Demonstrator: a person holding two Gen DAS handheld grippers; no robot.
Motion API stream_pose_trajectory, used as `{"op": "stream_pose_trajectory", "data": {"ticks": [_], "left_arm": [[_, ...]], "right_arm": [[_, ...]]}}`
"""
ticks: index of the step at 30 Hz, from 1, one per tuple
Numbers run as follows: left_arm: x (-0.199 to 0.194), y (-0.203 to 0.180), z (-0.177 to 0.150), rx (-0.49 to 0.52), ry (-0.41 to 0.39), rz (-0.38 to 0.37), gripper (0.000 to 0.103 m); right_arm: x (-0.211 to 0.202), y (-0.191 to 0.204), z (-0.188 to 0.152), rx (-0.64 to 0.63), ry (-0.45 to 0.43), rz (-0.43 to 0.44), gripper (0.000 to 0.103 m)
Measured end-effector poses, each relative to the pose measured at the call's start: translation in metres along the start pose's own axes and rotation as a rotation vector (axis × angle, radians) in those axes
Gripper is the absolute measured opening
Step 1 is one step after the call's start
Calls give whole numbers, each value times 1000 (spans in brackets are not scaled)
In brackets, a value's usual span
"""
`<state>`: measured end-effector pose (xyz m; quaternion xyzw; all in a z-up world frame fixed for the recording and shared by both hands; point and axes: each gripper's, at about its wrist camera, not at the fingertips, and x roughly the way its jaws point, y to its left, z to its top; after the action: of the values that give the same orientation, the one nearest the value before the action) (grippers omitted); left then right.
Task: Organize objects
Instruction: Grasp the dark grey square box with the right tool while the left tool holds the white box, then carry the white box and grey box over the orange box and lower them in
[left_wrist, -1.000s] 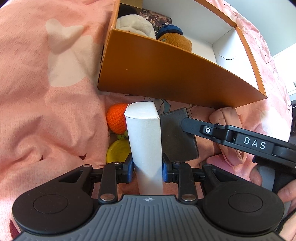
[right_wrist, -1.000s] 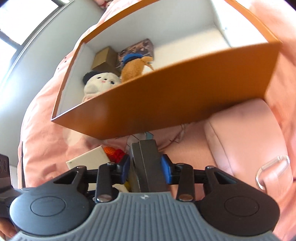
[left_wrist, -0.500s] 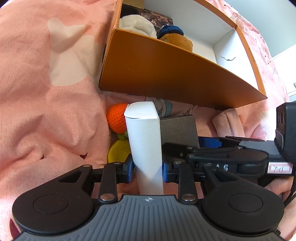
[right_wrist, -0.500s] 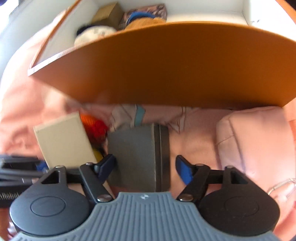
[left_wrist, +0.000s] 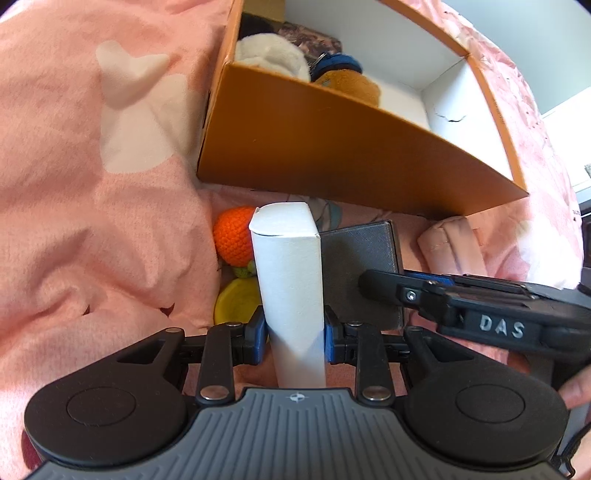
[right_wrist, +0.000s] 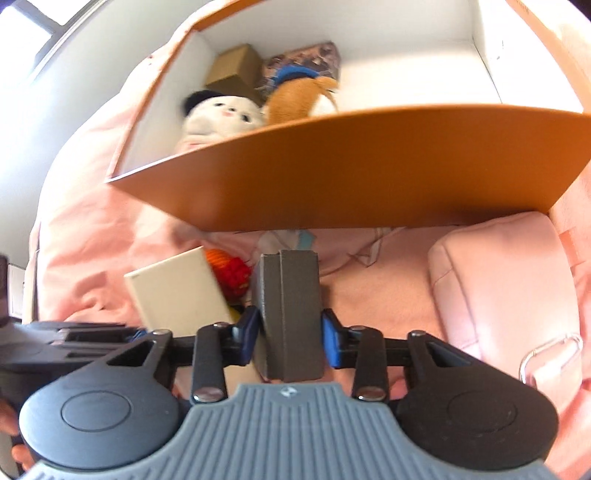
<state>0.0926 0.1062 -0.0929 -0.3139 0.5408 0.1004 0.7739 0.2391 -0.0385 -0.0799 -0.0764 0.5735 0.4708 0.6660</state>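
Pink bedding (left_wrist: 92, 221) carries the orange box (left_wrist: 332, 147), already holding plush toys at its left end. The left claw (left_wrist: 293, 328) is clamped on a white carton (left_wrist: 288, 280), the right claw (right_wrist: 288, 332) on a grey case (right_wrist: 290, 306). Either item could be caught on the box's near wall (right_wrist: 351, 166) if carried low; open room is seen in the box's right half.

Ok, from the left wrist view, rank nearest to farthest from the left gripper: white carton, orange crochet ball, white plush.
1. White carton, clamped in the left gripper.
2. Orange crochet ball, left of the carton on the bedding.
3. White plush, inside the orange box.
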Motion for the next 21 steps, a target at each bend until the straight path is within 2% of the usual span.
{"op": "stream_pose_trajectory", "data": {"ticks": [9,13,17,21], "left_arm": [[-33,-25,1,108,-62,-39,32],[-51,-56,5,183,-122,-73,32],[-72,-82,16,261,-188,-101,32],[-88,-99,38,279,-217,-160,32]], "right_arm": [[-65,20,-14,-83,-159,-40,36],[-98,23,-12,-100,-242,-45,36],[-131,28,-6,-132,-330,-65,36],[-163,31,2,-153,-415,-84,36]]}}
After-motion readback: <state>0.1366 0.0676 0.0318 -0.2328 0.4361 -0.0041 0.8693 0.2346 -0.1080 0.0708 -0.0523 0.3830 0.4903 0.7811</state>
